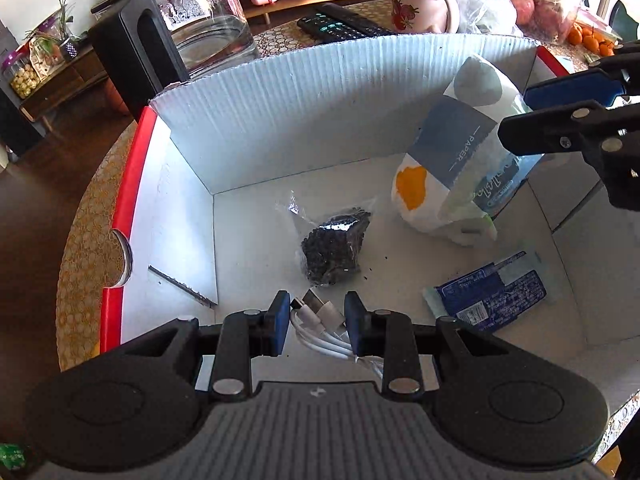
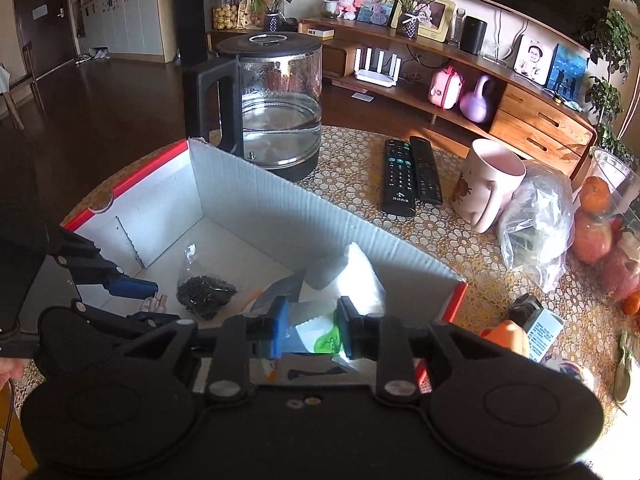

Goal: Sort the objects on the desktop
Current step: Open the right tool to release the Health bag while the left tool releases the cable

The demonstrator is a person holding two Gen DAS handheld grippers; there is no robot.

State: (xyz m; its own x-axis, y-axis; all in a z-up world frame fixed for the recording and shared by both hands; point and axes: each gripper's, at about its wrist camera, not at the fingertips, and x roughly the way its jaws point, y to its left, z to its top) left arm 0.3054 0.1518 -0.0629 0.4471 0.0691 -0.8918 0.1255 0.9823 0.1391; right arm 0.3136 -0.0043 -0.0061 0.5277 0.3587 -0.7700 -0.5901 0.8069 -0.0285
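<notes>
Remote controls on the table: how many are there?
2. The remote with coloured buttons and a plainer remote lie side by side behind the cardboard box, between kettle and mug.

The lower coils of the white USB cable [image 1: 320,326] are covered by the left gripper [image 1: 317,322] at the bottom centre of the left wrist view. The tissue pack [image 1: 456,152] is partly masked at the right edge by the right gripper [image 1: 516,114], whose body is cut off by the frame. In the right wrist view the same pack [image 2: 352,276] is overexposed at lower centre, so its print cannot be read. Small print on the blue packet [image 1: 490,296] is too fine to be read. The kettle [image 1: 200,20] is cropped at the top.
</notes>
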